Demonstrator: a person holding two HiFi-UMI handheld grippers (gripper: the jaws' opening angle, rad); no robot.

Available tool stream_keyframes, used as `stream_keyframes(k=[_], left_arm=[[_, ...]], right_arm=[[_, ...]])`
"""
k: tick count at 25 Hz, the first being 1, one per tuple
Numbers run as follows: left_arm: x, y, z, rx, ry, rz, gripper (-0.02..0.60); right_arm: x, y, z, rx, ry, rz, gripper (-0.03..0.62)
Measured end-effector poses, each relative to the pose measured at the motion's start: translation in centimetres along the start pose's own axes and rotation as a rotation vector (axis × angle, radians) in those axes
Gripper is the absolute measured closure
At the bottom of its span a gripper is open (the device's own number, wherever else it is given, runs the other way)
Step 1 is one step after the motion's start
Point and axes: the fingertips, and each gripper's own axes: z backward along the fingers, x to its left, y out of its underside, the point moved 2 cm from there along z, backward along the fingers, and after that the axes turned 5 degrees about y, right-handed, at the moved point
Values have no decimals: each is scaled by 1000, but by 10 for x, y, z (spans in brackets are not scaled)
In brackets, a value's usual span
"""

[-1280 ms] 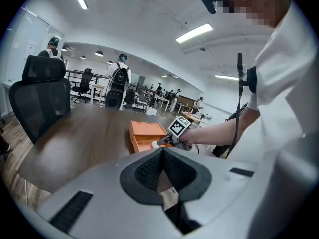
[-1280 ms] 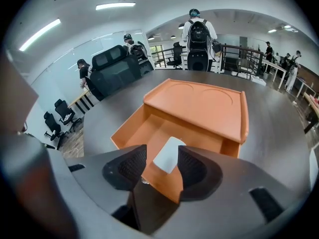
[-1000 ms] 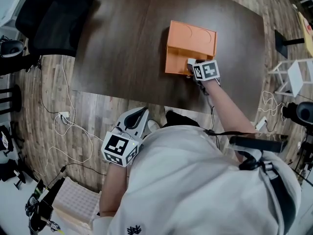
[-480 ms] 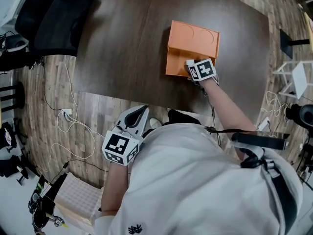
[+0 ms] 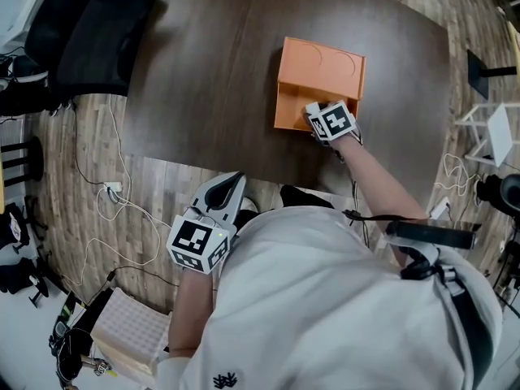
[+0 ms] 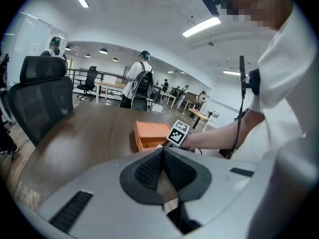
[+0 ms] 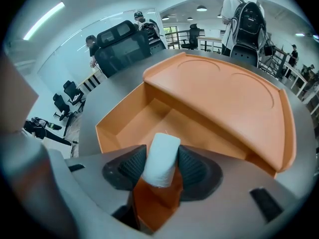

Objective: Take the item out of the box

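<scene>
An orange box [image 5: 318,71] lies open on the dark table [image 5: 203,80], its lid part beyond a sunken tray. In the right gripper view a white roll-shaped item [image 7: 162,158] stands between the pads of my right gripper [image 7: 160,167], just above the box's [image 7: 219,98] near compartment. The jaws have just been closing, and both pads touch the roll's sides. From the head view, that right gripper [image 5: 313,112] points steeply down at the box's near edge. My left gripper [image 5: 234,182] hangs off the table near the person's body, shut and empty [image 6: 163,151].
A black office chair [image 5: 89,23] stands at the table's far left corner. Cables [image 5: 122,210] trail over the wood floor below the table's near edge. A pale ribbed pad [image 5: 122,331] lies at the bottom left. People stand in the background of both gripper views.
The right gripper has shifted a little to the left over the box's near compartment and rolled slightly. The left gripper has stayed put.
</scene>
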Motion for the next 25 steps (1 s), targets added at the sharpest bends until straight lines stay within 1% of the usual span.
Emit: stream_keyframes(k=[3, 7, 12, 16, 19, 25], left_arm=[[4, -1, 7, -8, 15, -19, 571], [-2, -2, 16, -15, 34, -43, 571], [16, 0, 40, -23, 59, -65, 571], [18, 7, 65, -45, 83, -81, 571], [18, 15, 80, -53, 99, -90, 571], [22, 29, 108, -71, 122, -97, 571]], right_arm=[[5, -2, 3, -15, 12, 18, 402], [5, -2, 22, -65, 27, 17, 405], [13, -17, 41, -124, 77, -3, 407], [28, -25, 72, -198, 112, -14, 407], [39, -24, 91, -227, 135, -26, 407], [71, -19, 123, -273, 139, -63, 408]])
